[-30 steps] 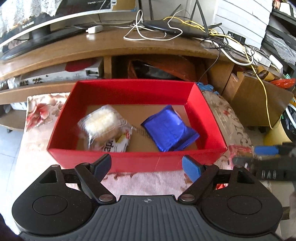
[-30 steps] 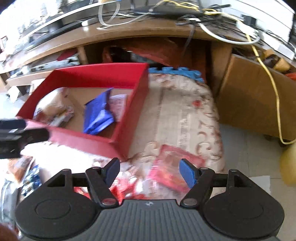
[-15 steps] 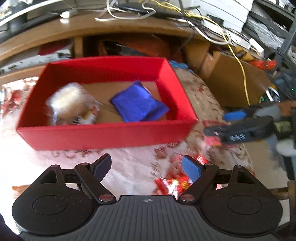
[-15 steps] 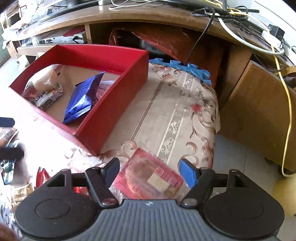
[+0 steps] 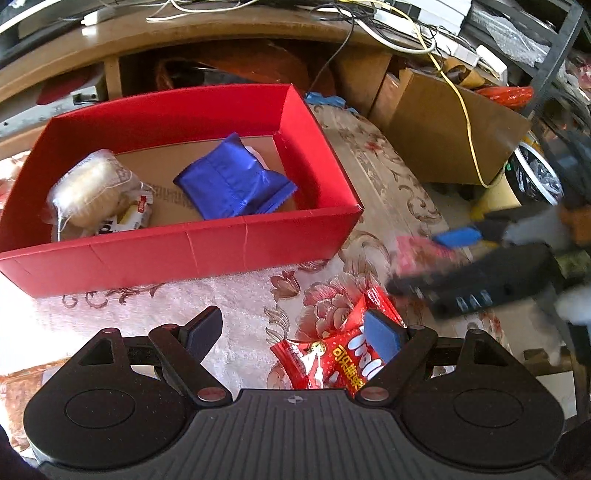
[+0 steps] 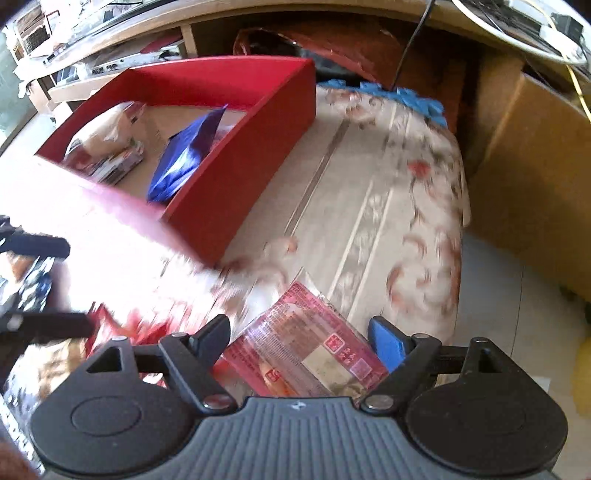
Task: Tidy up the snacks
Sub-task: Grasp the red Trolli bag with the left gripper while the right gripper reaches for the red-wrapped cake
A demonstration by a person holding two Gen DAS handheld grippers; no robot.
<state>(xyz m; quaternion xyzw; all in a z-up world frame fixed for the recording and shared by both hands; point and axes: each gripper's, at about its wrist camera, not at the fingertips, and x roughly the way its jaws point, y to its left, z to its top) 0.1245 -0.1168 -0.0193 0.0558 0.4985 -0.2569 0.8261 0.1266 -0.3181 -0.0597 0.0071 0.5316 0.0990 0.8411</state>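
Note:
A red box holds a blue packet and a clear-wrapped pastry; the box also shows in the right wrist view. My left gripper is open above the cloth, its right finger over a red candy packet. My right gripper is open with a pink snack packet lying between its fingers on the cloth. In the left wrist view the right gripper sits blurred over that pink packet, right of the box.
A flowered cloth covers the low table. A wooden desk with cables stands behind. A cardboard box is at the right. More snack packets lie at the left in the right wrist view.
Both grippers moved right and down from the box. The left one came over the red candy packet. The right one closed in around the pink packet.

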